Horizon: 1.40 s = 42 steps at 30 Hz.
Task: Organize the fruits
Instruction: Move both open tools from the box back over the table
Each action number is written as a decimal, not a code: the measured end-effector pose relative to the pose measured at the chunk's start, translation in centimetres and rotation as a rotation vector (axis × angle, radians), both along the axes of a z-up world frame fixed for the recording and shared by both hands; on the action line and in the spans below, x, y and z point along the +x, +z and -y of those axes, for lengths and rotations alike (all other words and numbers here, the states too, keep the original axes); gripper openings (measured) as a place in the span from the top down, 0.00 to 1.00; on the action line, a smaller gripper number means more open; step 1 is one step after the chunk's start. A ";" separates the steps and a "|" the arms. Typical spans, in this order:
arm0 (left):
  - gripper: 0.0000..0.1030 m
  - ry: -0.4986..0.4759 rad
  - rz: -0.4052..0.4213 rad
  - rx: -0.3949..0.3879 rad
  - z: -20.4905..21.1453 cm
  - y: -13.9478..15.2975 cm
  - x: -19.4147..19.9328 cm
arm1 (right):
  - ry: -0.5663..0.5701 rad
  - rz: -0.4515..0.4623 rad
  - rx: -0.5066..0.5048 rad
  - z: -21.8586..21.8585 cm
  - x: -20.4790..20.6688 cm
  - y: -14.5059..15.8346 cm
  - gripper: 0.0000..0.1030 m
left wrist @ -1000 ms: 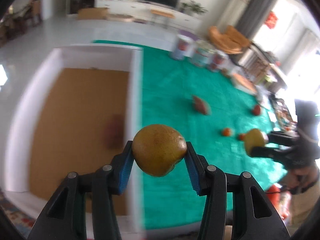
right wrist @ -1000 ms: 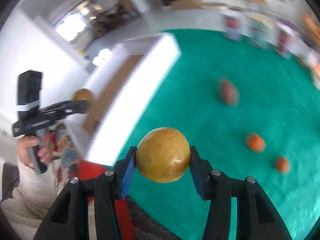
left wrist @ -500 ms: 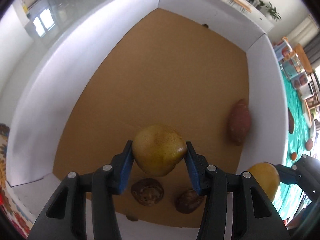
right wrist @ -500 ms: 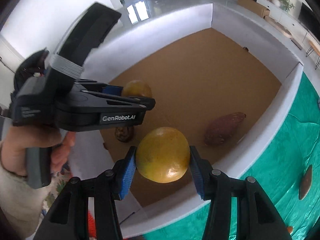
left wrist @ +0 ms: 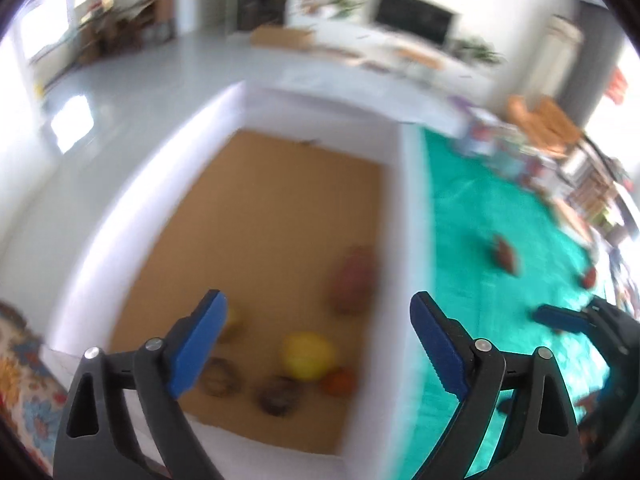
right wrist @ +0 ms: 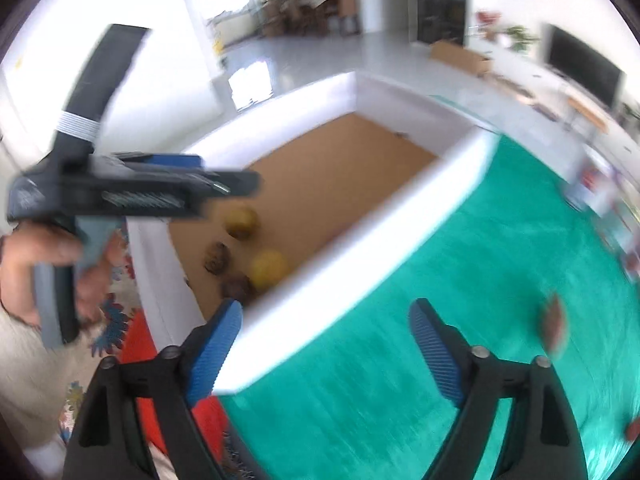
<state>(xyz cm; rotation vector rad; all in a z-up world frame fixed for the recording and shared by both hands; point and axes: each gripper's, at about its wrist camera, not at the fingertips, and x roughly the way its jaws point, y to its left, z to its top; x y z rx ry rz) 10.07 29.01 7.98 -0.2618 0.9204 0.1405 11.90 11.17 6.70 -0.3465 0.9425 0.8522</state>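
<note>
My left gripper (left wrist: 318,304) hangs over the white-walled box (left wrist: 408,208). Its jaws are opening wide with nothing between them. On the box's brown floor lie a yellow fruit (left wrist: 308,356), a second yellow fruit (left wrist: 232,320) partly behind my finger, a sweet potato (left wrist: 352,280), two dark round fruits (left wrist: 218,376) and a small orange one (left wrist: 340,380). My right gripper (right wrist: 326,308) is above the box's near wall (right wrist: 360,248) and the green cloth (right wrist: 460,280). Its jaws are also opening and hold nothing. Both yellow fruits (right wrist: 269,266) show in the right wrist view.
A brown fruit (left wrist: 506,254) and a small red one (left wrist: 590,278) lie on the green cloth (left wrist: 480,320). A hand (right wrist: 40,276) holds the left gripper (right wrist: 218,172) at the left. Cans and furniture stand beyond the cloth. A patterned rug (left wrist: 20,380) lies beside the box.
Both grippers have opened and let go of their yellow fruits, which now lie in the box. Both have pulled back, and the right one now sits over the box wall and green cloth.
</note>
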 end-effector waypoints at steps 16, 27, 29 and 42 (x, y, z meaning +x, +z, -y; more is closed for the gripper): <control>0.07 -0.414 -0.053 0.037 30.7 -14.5 2.6 | -0.922 0.080 0.002 38.7 -6.9 -12.5 0.13; 0.01 -0.399 -0.016 0.160 31.1 -15.9 1.0 | -0.929 0.096 -0.013 36.3 -5.1 -14.7 0.10; 0.00 -0.398 -0.014 0.160 31.2 -16.0 1.0 | -0.921 0.098 -0.029 35.9 -5.1 -15.0 0.05; 0.01 -0.399 -0.006 0.164 31.2 -16.0 0.9 | -0.902 0.110 -0.078 34.8 -4.8 -15.6 0.00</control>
